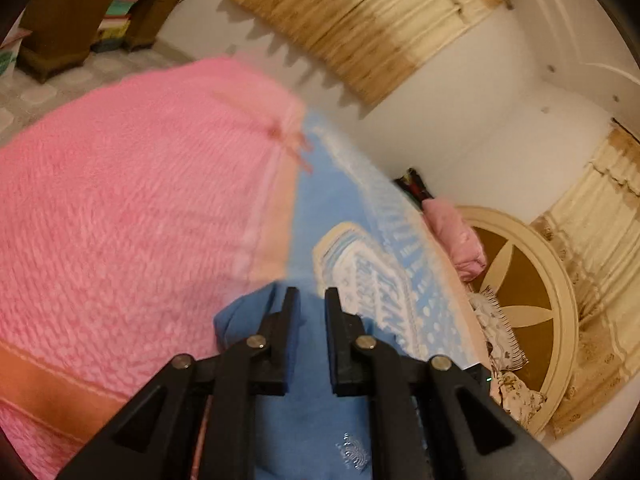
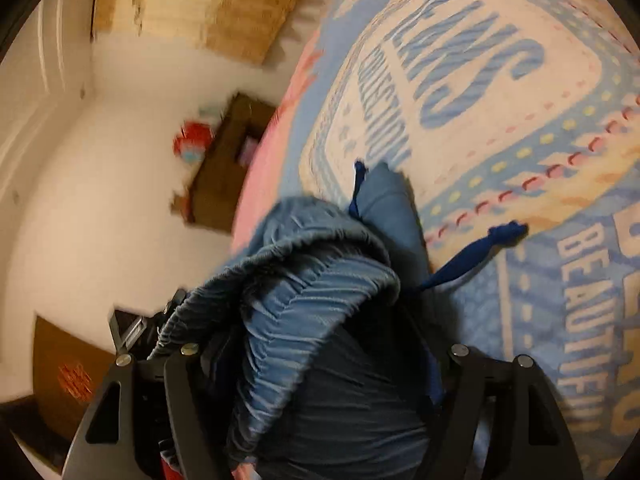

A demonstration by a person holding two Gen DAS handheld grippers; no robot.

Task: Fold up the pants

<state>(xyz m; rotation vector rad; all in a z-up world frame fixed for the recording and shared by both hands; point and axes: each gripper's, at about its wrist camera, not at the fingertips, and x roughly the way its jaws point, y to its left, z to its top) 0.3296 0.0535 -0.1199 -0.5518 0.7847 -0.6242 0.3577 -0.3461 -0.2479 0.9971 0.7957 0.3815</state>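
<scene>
Pants bunched at both pairs of jaws, on a covered bed.

In the left wrist view the pants point(image 1: 316, 420) lie between and under the jaws; a knitted blanket point(image 1: 132, 220) spreads to their left, a printed bedspread point(image 1: 384, 264) ahead and right. In the right wrist view the waistband point(image 2: 304, 280) heaps between the jaws, its drawstring point(image 2: 472, 252) trailing ahead-right over the bedspread.

Both wrist views close, angled down; share blue blanket point(image 1: 320, 200).
</scene>
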